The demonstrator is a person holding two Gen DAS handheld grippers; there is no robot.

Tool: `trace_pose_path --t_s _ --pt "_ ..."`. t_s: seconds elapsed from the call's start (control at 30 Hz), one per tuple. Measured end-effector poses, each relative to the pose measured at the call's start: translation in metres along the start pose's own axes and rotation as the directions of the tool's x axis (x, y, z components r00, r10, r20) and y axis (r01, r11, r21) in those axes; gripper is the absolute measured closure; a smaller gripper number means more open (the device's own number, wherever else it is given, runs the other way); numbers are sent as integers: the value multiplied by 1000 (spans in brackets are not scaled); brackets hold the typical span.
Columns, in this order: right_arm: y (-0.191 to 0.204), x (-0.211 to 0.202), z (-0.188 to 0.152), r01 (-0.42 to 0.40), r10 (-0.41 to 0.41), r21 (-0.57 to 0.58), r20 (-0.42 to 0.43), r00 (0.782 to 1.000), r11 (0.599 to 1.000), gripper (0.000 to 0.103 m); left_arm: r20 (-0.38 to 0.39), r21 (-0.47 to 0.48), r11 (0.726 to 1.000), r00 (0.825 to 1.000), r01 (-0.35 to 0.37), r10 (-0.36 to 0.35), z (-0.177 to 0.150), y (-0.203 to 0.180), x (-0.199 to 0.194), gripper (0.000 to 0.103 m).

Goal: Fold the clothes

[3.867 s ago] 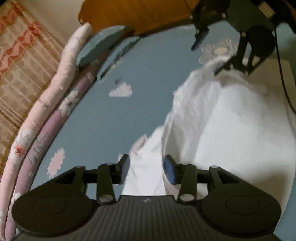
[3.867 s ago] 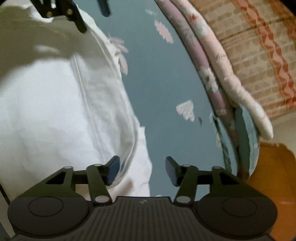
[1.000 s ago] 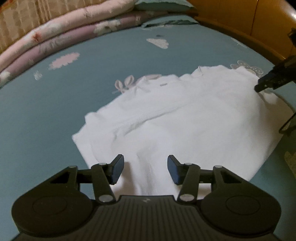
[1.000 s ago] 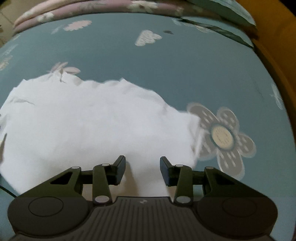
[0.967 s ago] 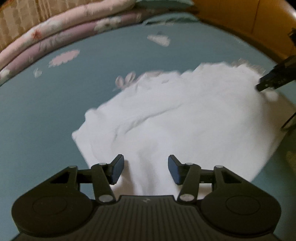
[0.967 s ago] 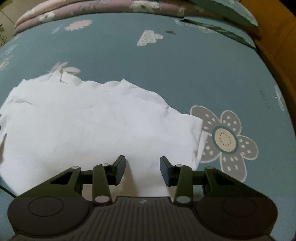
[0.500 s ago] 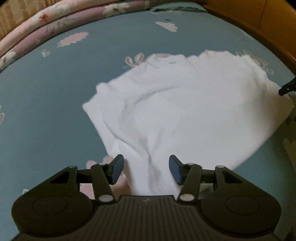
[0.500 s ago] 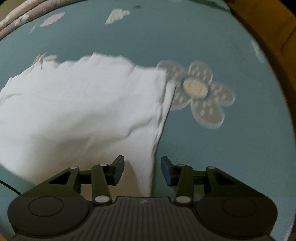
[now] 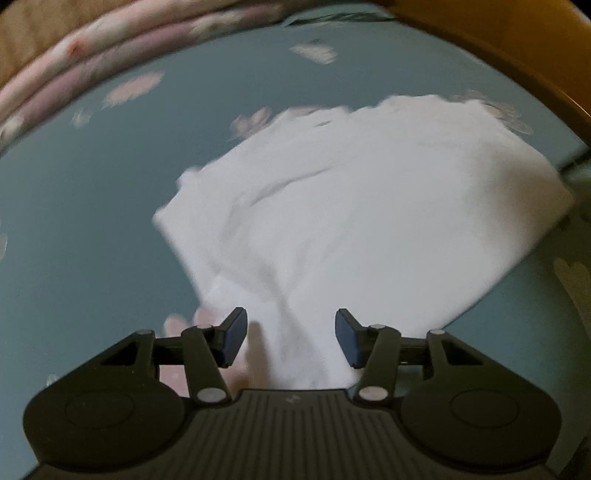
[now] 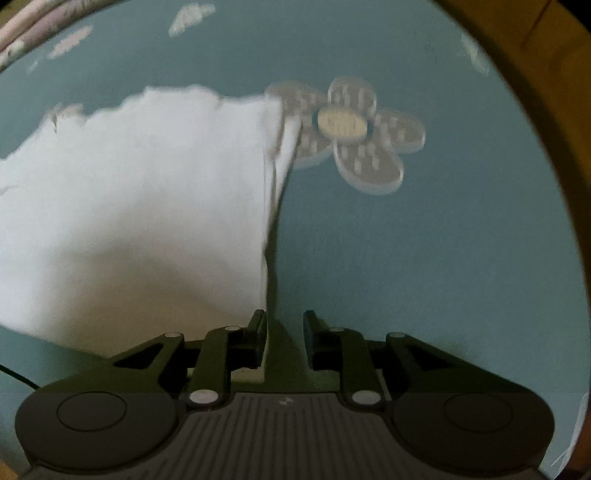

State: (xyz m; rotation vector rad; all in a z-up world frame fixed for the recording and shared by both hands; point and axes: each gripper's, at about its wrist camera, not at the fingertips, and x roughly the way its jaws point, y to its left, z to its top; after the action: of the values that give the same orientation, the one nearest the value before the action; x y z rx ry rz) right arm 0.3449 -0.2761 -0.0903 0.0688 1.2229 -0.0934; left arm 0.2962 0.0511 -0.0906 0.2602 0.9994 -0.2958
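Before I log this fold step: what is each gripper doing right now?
Left gripper: open, white garment lying between its pads, not pinched.
Right gripper: jaws closing at the garment's edge, nothing gripped yet.

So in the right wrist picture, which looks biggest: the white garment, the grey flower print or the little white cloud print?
1. white garment
2. grey flower print
3. cloud print, though it lies farther away, so may only look small.
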Motion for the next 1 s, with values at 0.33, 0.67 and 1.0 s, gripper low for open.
trace_pose_path --t_s 0.33,0.67,1.0 --pt "58 -2 4 -55 64 -181 47 997 982 54 -122 -119 993 992 7 -21 -18 14 1 50" --pt "80 6 0 -112 120 -212 23 993 971 54 -21 -148 984 994 101 -105 19 39 31 47" --pt "71 8 1 -122 127 -170 15 992 978 50 60 -215 975 997 58 -46 44 78 26 54"
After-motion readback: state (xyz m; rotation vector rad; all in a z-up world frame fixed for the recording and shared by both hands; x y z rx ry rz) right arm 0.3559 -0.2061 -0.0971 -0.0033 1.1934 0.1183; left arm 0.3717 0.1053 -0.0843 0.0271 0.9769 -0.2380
